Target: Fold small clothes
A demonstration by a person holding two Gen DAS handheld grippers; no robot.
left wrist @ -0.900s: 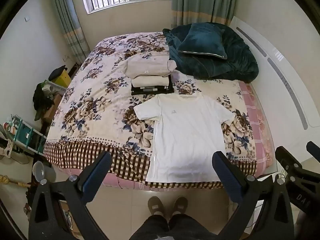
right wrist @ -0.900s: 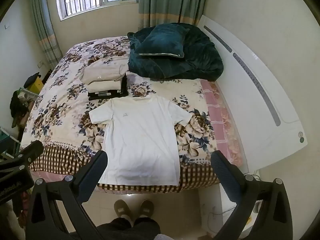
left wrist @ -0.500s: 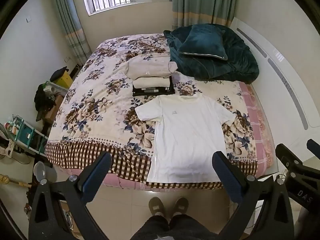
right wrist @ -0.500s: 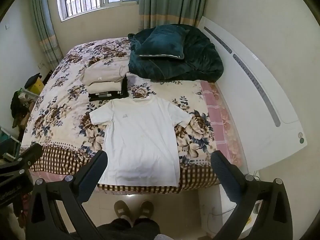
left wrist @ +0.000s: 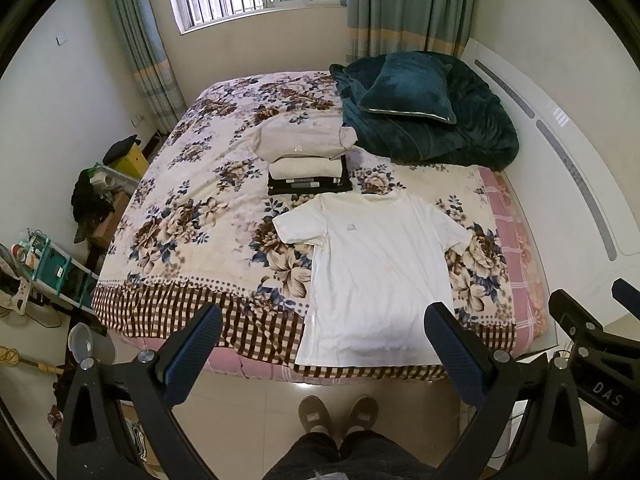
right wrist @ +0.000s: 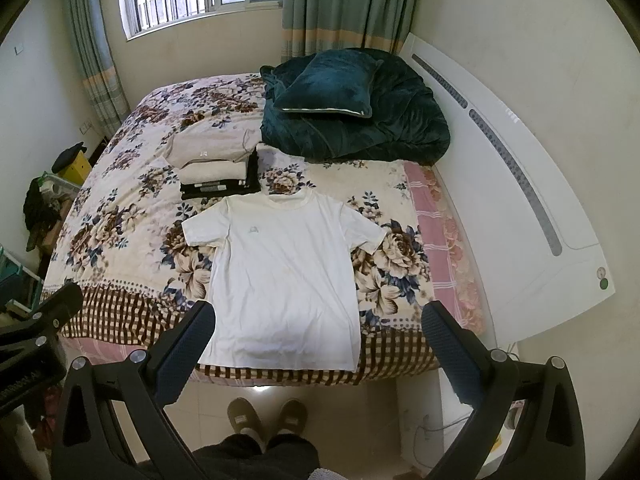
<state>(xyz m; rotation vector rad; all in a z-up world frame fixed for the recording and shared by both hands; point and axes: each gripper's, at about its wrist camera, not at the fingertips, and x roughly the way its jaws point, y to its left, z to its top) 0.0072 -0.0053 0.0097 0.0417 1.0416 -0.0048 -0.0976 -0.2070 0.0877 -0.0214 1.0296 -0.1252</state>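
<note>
A white T-shirt (left wrist: 380,272) lies spread flat, front up, near the foot edge of the floral bed (left wrist: 192,216); it also shows in the right wrist view (right wrist: 284,276). Behind its collar sits a stack of folded clothes (left wrist: 306,164), beige on top of black, also in the right wrist view (right wrist: 216,164). My left gripper (left wrist: 324,328) is open and empty, held above the floor short of the bed edge. My right gripper (right wrist: 318,322) is open and empty, likewise short of the shirt's hem.
A dark teal blanket and pillow (left wrist: 420,116) lie heaped at the head of the bed by the white headboard (right wrist: 520,200). Boxes and clutter (left wrist: 60,256) stand left of the bed. The person's slippered feet (left wrist: 338,416) are on the tiled floor.
Both cameras have drifted very slightly; the shirt and stack sit a little lower in view. Both grippers stay open and nothing on the bed has moved.
</note>
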